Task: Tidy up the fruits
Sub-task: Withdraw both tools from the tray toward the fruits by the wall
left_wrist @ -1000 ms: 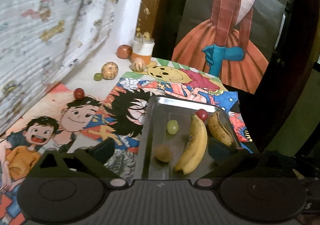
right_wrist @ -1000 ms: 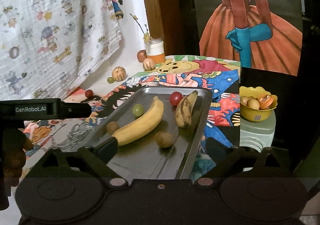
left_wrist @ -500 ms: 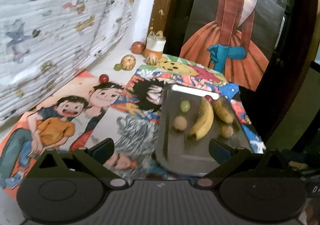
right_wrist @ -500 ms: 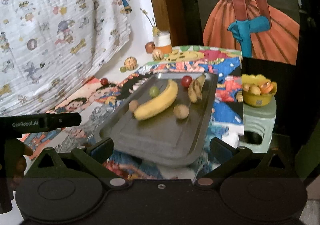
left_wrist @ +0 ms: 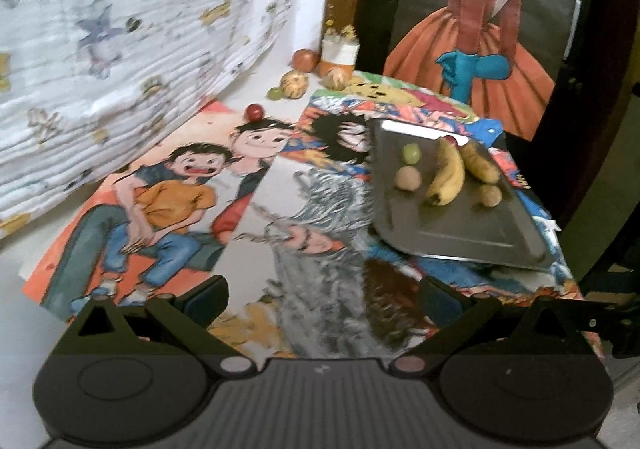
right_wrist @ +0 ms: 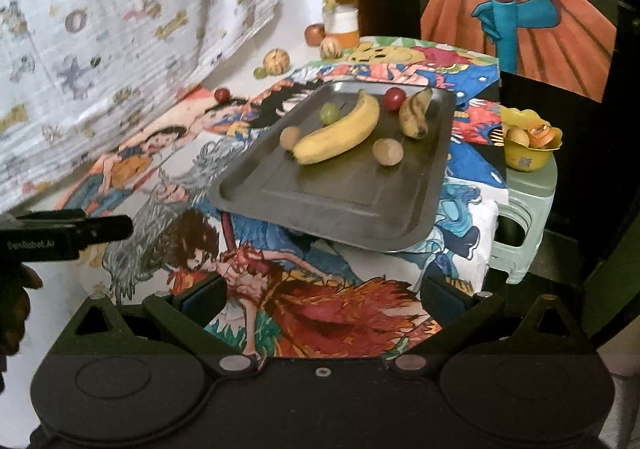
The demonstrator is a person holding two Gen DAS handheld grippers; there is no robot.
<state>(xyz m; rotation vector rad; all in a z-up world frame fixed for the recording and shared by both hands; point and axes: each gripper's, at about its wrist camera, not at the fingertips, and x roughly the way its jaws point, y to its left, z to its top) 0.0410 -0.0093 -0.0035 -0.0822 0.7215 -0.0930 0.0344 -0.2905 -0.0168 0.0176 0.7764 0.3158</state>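
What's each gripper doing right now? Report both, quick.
Left gripper: open, holding nothing, above the cartoon cloth.
Right gripper: open, holding nothing, short of the metal tray.

Each handheld gripper, left gripper and right gripper, is matte black plastic with a ribbed central housing, two round disc covers, silver pivot screws, triangular cut-outs in its arms and blue-faced fingers, the left body stamped "GenRobot.AI" in white.
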